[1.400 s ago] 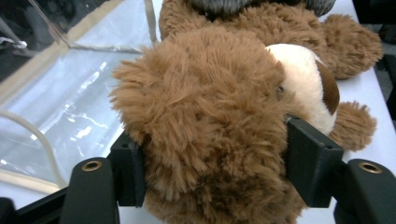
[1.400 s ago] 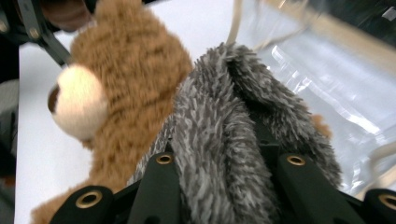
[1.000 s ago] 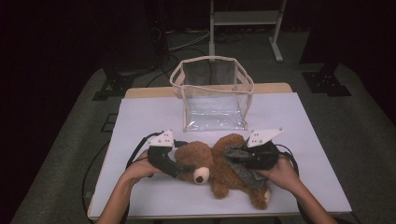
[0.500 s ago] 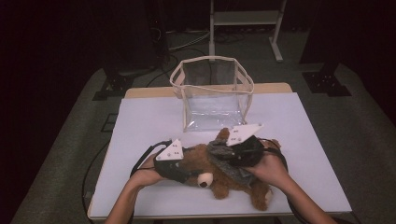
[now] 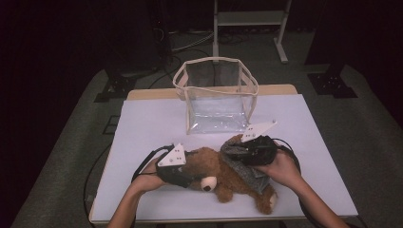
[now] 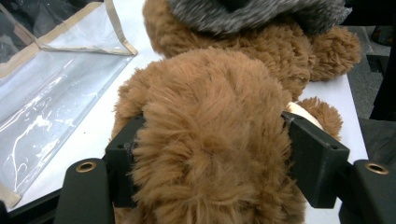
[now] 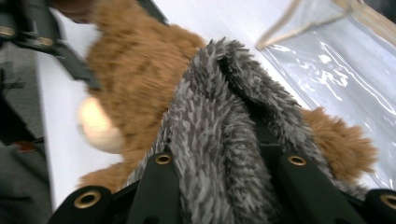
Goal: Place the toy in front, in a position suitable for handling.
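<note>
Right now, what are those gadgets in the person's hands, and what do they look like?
Each hand holds a black two-jaw gripper. The left gripper and right gripper each carry a pale three-cornered plate on top, dotted with small marks. Black cables loop away from them across the table. Up close, the blocky black jaws carry brass-coloured eyelets. The forearms are bare, no sleeves.

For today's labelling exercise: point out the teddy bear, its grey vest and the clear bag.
teddy bear (image 5: 215,167): high view, on its brown head.
grey vest (image 7: 210,135): right gripper view, on its furry fabric.
clear bag (image 5: 216,114): high view, on its front wall.
</note>
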`<state>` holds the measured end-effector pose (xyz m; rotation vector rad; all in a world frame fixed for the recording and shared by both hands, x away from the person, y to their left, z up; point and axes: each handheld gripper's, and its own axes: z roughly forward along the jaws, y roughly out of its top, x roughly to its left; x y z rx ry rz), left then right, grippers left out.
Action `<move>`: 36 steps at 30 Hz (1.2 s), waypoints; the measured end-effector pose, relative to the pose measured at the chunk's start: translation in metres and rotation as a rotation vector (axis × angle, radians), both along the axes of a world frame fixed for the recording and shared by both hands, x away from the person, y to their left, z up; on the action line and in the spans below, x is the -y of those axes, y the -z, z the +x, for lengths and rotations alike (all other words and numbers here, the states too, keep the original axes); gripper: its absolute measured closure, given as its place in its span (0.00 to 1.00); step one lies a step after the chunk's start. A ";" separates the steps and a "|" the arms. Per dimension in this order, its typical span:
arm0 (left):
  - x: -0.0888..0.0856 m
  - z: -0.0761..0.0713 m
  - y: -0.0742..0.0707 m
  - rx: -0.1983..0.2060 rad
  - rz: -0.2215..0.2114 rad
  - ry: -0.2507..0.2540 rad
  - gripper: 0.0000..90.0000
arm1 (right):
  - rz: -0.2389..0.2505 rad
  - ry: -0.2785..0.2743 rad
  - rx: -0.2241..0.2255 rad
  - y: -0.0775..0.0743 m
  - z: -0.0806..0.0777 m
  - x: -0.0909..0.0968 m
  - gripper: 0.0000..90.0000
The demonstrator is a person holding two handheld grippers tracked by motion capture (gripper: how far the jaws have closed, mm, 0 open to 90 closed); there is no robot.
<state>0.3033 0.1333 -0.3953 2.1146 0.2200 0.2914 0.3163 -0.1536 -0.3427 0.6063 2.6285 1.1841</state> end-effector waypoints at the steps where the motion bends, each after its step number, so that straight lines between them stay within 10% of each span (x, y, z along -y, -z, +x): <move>1: 0.000 0.000 0.000 -0.001 -0.002 0.001 0.34 | 0.007 -0.009 0.001 -0.002 -0.001 -0.002 0.78; 7: 0.000 -0.001 0.000 0.016 -0.005 -0.010 0.33 | 0.063 -0.072 -0.004 -0.015 0.002 -0.036 0.78; 14: -0.001 -0.003 0.001 0.012 0.001 -0.022 0.33 | 0.017 -0.114 -0.010 -0.002 0.015 -0.078 0.78; 22: -0.001 -0.002 0.003 0.006 -0.014 -0.018 0.33 | -0.072 -0.046 0.006 0.001 0.020 -0.051 0.78; 27: -0.001 -0.002 0.003 0.006 -0.014 -0.014 0.33 | -0.005 -0.063 0.001 -0.003 0.014 -0.047 0.78; 36: -0.004 -0.001 0.004 0.009 -0.011 -0.016 0.33 | -0.046 -0.041 0.000 0.007 0.012 -0.032 0.78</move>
